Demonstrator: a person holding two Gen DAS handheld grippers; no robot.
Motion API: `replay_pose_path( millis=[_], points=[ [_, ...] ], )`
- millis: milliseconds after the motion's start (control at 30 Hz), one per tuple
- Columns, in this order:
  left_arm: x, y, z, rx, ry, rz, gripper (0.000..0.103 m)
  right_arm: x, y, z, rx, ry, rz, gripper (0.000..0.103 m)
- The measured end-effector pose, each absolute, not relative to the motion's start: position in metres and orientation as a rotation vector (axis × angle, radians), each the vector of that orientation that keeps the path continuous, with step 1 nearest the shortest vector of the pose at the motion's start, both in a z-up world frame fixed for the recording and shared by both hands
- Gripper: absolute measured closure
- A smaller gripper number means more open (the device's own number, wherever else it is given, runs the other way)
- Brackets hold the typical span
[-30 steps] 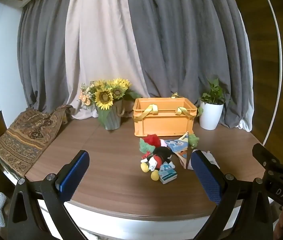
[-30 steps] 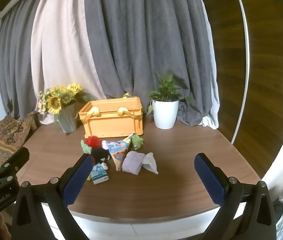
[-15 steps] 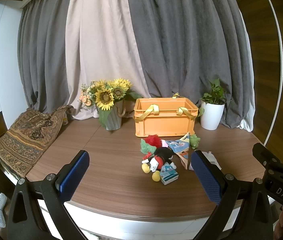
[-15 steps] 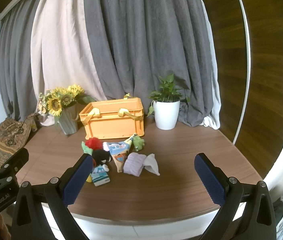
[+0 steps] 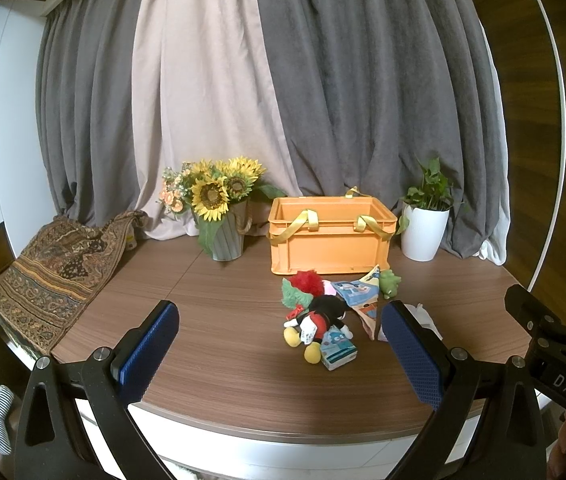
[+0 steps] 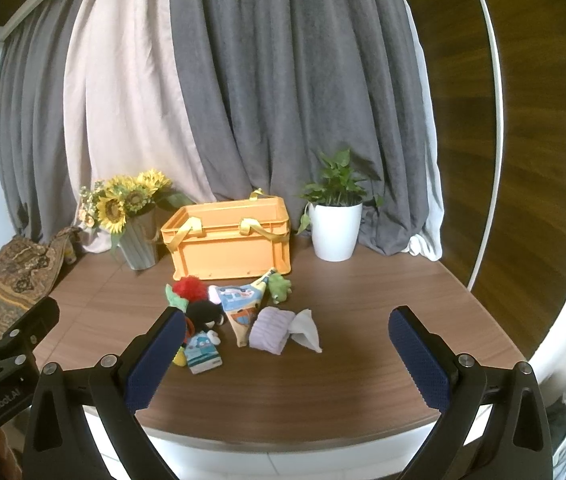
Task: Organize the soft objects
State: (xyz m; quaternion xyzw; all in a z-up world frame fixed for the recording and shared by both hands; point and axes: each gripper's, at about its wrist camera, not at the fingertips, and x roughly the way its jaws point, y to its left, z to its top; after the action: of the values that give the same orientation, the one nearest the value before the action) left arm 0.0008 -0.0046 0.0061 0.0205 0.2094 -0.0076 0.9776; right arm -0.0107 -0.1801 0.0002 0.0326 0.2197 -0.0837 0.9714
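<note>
Wooden table [image 5: 219, 312] — left gripper [image 5: 279, 344] and right gripper [image 6: 283, 344] level, spread wide, empty, facing soft toys [image 6: 239, 312] — orange crate [image 6: 231, 248] behind

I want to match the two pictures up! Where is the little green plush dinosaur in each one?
Left wrist view: the small green plush dinosaur sits right of centre, just off the front right corner of the orange plastic crate.
Right wrist view: the dinosaur sits near the centre, below the crate's front right corner.
Shared landmark: the orange crate with yellow strap handles.
</note>
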Motion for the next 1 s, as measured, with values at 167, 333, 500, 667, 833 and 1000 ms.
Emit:
replay_pose_path(
  millis=[167,333,500,667,833,1000],
  points=[
    [0.0018,-0.0037,0.0070,0.040,0.420,-0.017,0.000,-0.0120,-0.1814,-0.0004,0.066,0.442,-0.169,0.000],
    [0.0025,-0.0033,0.0080,0.040,0.419,-0.018,0.000,-0.0110,-0.1809,0.0014,0.066,0.441,-0.170,0.000],
    [0.0028,-0.0037,0.0082,0.040,0.419,-0.018,0.000,-0.0108,-0.1810,0.0027,0.066,0.436,-0.171,0.000],
    [0.0025,-0.0037,0.0078,0.041,0.418,-0.017,0.000,-0.0106,-0.1807,0.0031,0.068,0.437,-0.168,0.000],
    [0.0024,-0.0036,0.0076,0.039,0.418,-0.019,0.000,-0.0107,-0.1803,0.0030,0.067,0.436,-0.169,0.000],
    [0.0026,-0.0047,0.0076,0.040,0.418,-0.020,0.000,-0.0123,-0.1807,0.0044,0.065,0.430,-0.173,0.000]
  ],
)
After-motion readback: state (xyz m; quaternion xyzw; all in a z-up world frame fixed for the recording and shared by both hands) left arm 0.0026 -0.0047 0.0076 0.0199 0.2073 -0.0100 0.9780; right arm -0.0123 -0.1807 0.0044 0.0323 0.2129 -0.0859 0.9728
